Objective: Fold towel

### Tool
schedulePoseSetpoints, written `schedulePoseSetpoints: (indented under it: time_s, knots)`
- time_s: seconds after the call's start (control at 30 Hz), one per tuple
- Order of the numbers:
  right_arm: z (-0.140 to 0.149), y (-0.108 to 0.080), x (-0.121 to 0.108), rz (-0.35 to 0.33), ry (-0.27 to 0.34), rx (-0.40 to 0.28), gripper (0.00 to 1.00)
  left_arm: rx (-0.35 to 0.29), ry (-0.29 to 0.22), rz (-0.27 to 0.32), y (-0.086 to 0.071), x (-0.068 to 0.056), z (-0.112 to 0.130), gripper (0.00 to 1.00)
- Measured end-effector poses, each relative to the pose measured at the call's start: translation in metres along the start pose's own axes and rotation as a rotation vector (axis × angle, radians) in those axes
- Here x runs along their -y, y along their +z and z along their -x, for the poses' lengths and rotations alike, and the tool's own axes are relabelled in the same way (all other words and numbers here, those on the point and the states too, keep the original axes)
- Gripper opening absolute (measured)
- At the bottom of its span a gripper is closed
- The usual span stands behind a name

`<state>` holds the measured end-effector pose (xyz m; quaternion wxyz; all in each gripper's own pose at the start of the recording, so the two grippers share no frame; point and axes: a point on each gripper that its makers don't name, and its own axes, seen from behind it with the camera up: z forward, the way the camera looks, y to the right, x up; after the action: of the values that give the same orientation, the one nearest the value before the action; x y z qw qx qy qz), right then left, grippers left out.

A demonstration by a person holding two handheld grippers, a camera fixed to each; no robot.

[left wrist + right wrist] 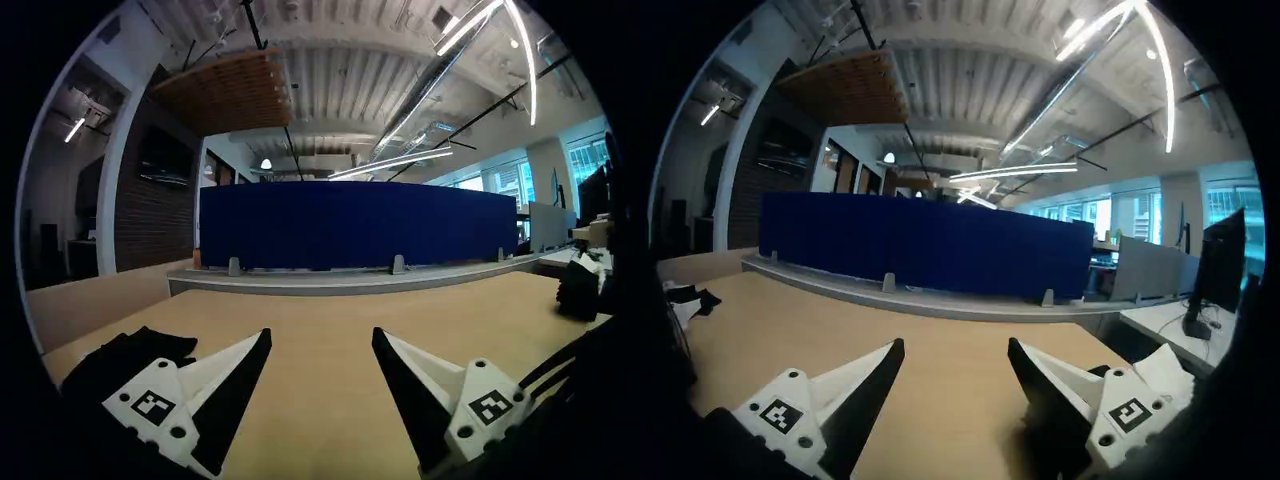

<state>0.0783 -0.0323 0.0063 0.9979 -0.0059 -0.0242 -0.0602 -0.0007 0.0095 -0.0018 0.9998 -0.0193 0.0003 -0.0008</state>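
Note:
My left gripper (322, 352) hovers open over a light wooden table (336, 320) with nothing between its fingers. A crumpled black cloth (132, 350) lies on the table at the lower left, partly hidden behind the left finger. My right gripper (956, 360) is also open and empty over the same table (952, 352). A dark shape (1098, 372) pokes out behind its right finger; what it is I cannot tell. No part of either gripper touches cloth.
A blue divider panel (352, 224) on a grey rail closes off the table's far edge. A black and white object (580, 284) sits at the table's right side. Monitors (1220, 264) stand on a neighbouring desk to the right.

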Motion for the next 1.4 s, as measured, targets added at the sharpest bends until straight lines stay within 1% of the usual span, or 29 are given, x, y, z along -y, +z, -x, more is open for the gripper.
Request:
schedulePoseSetpoints:
  time_s: [0.17,0.6,0.77,1.07,1.4]
  knots:
    - [0.011,0.002,-0.004,-0.003,0.007,-0.01,1.0,0.0,0.001,0.0,0.0,0.0,0.0,0.93]
    - [0.051,0.008,-0.01,-0.016,0.011,-0.011,1.0,0.0,0.0,0.0,0.001,-0.001,-0.001,0.93]
    - [0.062,0.008,-0.01,-0.033,0.01,-0.014,1.0,0.0,0.0,0.0,0.0,-0.001,0.0,0.93]
    - [0.079,0.006,-0.02,-0.028,0.063,-0.018,1.0,0.0,0.001,0.0,0.001,-0.001,0.0,0.93]
    - [0.082,0.004,-0.032,-0.018,0.117,-0.034,1.0,0.0,0.001,0.0,0.001,-0.002,0.0,0.93]
